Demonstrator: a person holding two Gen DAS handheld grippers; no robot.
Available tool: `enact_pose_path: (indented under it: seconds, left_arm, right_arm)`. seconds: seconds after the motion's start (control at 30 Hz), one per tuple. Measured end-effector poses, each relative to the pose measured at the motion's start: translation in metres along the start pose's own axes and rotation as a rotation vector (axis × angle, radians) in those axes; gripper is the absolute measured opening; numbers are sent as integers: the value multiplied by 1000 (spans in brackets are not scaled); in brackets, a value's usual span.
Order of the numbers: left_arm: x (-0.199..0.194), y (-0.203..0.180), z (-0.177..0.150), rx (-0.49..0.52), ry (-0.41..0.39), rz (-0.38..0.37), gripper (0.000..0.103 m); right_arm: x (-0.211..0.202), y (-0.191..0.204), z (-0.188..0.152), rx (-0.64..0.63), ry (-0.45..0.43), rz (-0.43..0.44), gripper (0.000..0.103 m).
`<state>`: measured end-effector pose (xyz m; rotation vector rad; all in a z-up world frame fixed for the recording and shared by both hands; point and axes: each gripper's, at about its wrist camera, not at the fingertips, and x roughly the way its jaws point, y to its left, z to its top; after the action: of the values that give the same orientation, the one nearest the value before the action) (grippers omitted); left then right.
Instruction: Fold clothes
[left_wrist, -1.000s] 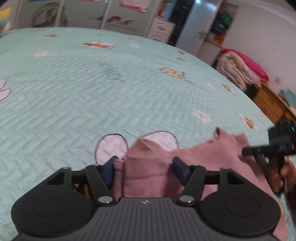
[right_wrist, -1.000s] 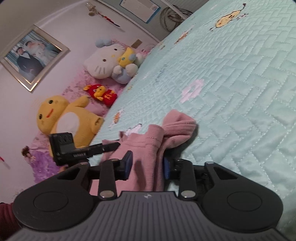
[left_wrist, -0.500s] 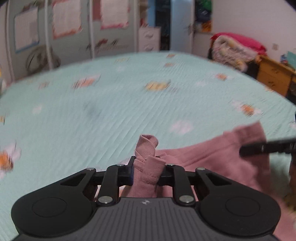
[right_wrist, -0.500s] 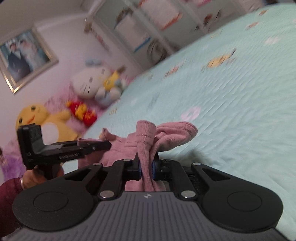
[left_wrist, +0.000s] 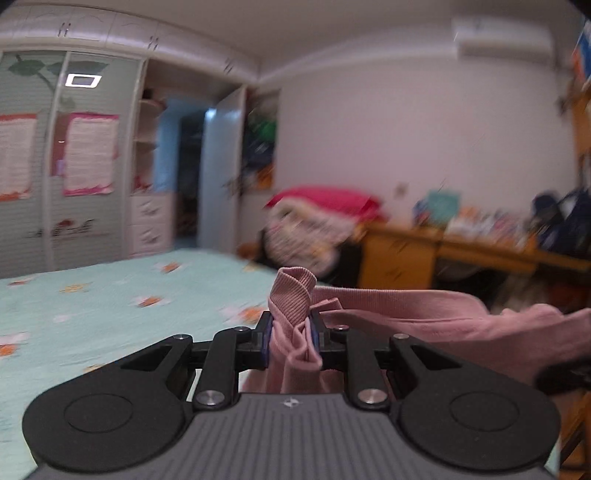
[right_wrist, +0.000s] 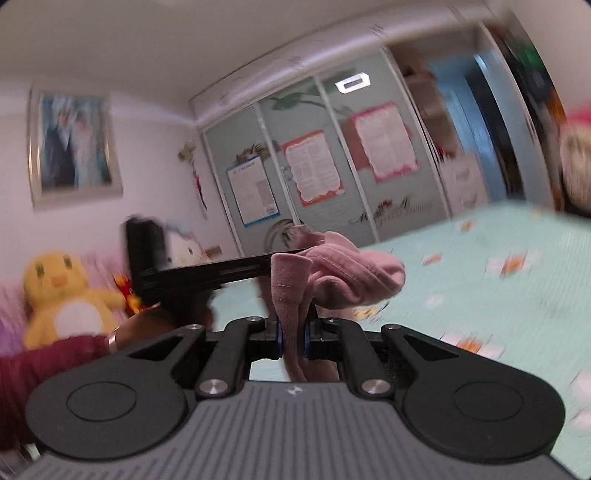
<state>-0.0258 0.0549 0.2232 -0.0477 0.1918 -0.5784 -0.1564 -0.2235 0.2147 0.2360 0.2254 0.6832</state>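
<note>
The left gripper (left_wrist: 291, 341) pinched a bunched fold of the pink garment (left_wrist: 424, 314), its jaws pressed together on the cloth. From there the fabric stretched off to the right, above the pale green bedspread (left_wrist: 92, 306), and its far end was lost behind a dark blur at the frame edge. The right gripper (right_wrist: 293, 339) likewise clamped a wad of the same garment, which flopped over its fingertips. Its lower part was hidden behind the gripper body. The room behind was smeared; the yellow plush toy (right_wrist: 62, 295) and wardrobe (right_wrist: 332, 166) showed only roughly.
</note>
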Motion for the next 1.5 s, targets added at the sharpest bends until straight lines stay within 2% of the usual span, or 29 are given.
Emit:
enact_pose_path:
  seconds: [0.03, 0.17, 0.27, 0.37, 0.47, 0.53, 0.57, 0.6, 0.67, 0.7, 0.77, 0.87, 0.97, 1.03, 1.13, 1.17, 1.23, 1.3, 1.4, 1.5]
  left_arm:
    - [0, 4, -8, -21, -6, -17, 20]
    - [-9, 27, -49, -110, -18, -68, 20]
    - [-45, 54, -102, -177, 23, -52, 20]
    - [-84, 79, -164, -222, 102, 33, 26]
    - [-117, 98, -216, -306, 186, 179, 30]
    - [-145, 113, -231, -439, 139, 282, 47]
    - [-160, 119, -237, -534, 101, 344, 68]
    - [-178, 124, -244, -636, 52, 401, 74]
    - [-212, 123, -258, -828, -35, 474, 73]
    - [-225, 116, -262, -890, -51, 494, 73]
    - [-243, 93, -267, -945, -41, 514, 73]
    - [-260, 38, -265, -979, -2, 545, 73]
    - [-271, -24, -266, -1062, 5, 536, 73]
    - [-269, -56, -267, -1091, 34, 524, 76]
    - [-245, -84, -272, -1121, 116, 496, 80]
    - [-234, -91, -272, -1110, 134, 501, 80]
    - [-222, -91, -272, -1088, 118, 554, 86]
    - [-216, -85, -272, -1128, 82, 596, 94]
    - [-205, -74, -268, -1178, 56, 643, 101]
    - [-195, -77, -264, -1182, 37, 700, 103]
  right_arm:
    - [-5, 10, 8, -56, 8, -15, 9]
    - [28, 71, -19, -343, 118, -128, 9]
    - [59, 115, -77, -512, 226, -108, 9]
    - [89, 154, -148, -659, 344, -49, 9]
    - [107, 181, -212, -777, 448, -8, 11]
    - [104, 196, -237, -871, 460, 44, 19]
    - [99, 203, -246, -927, 447, 89, 27]
    - [93, 205, -245, -923, 438, 128, 41]
    - [81, 209, -239, -904, 420, 207, 57]
    - [75, 211, -237, -893, 411, 246, 56]
    - [63, 215, -231, -872, 393, 324, 56]
    - [48, 176, -197, -571, 377, 212, 56]
    - [24, 102, -163, -276, 303, 8, 57]
    - [-4, 48, -154, -88, 267, -121, 57]
    - [-22, -21, -157, 163, 336, -218, 57]
    - [-23, -42, -159, 236, 348, -223, 57]
    - [-27, -75, -172, 378, 376, -206, 57]
    - [-22, -91, -185, 501, 380, -161, 59]
    - [-8, -101, -200, 626, 353, -117, 64]
    - [-1, -97, -212, 679, 372, -90, 67]
